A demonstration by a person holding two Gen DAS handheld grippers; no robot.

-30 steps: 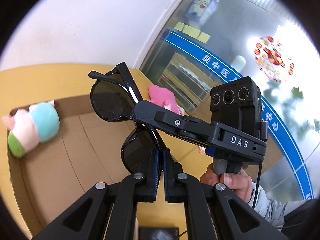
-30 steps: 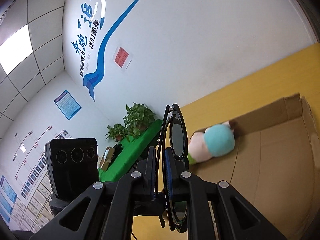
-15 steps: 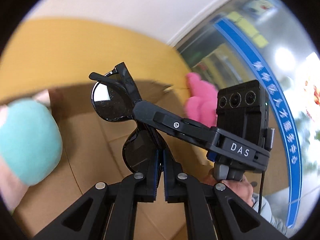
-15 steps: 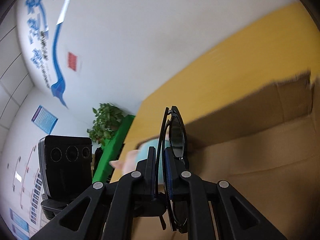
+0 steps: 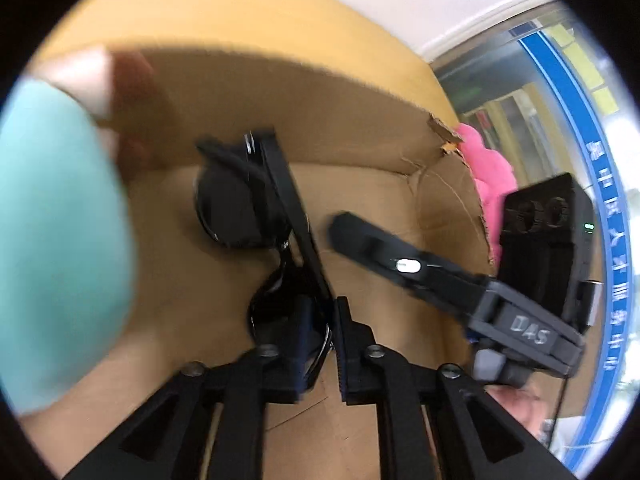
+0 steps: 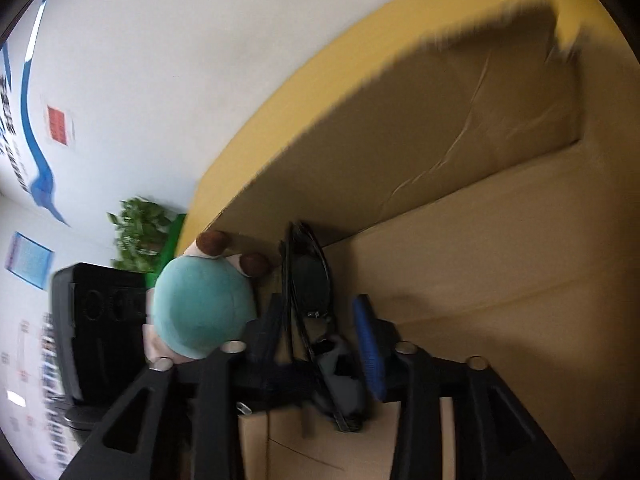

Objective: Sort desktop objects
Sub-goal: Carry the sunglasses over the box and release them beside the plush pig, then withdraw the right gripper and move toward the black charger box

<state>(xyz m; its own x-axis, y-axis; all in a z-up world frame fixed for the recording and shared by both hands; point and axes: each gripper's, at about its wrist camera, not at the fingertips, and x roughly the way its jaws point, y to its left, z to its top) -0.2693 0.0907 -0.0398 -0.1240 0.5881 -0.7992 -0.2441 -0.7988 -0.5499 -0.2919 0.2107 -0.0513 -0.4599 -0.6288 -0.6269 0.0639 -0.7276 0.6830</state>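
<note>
Yellow bench (image 6: 304, 92) carries a cardboard box (image 5: 360, 152), floor bare toward its torn right corner, where black sunglasses (image 5: 256, 216) sit between teal plush (image 6: 200, 312) and right gripper (image 6: 320, 320), jaws wide; left gripper (image 5: 320, 320) jaws narrowly parted, contact lost in blur.

We see a cardboard box (image 5: 360, 128) sitting on the counter (image 6: 320, 72), which runs back to a wall (image 6: 180, 60). Inside the box, sunglasses (image 5: 256, 216) lie between the fingers of the left gripper (image 5: 322, 336), with the right gripper (image 5: 440, 276) just to their right. A plush toy (image 6: 200, 308) rests in the box's left corner against its back wall. Another plush (image 5: 492, 176) lies outside, beyond the box's right wall.
</note>
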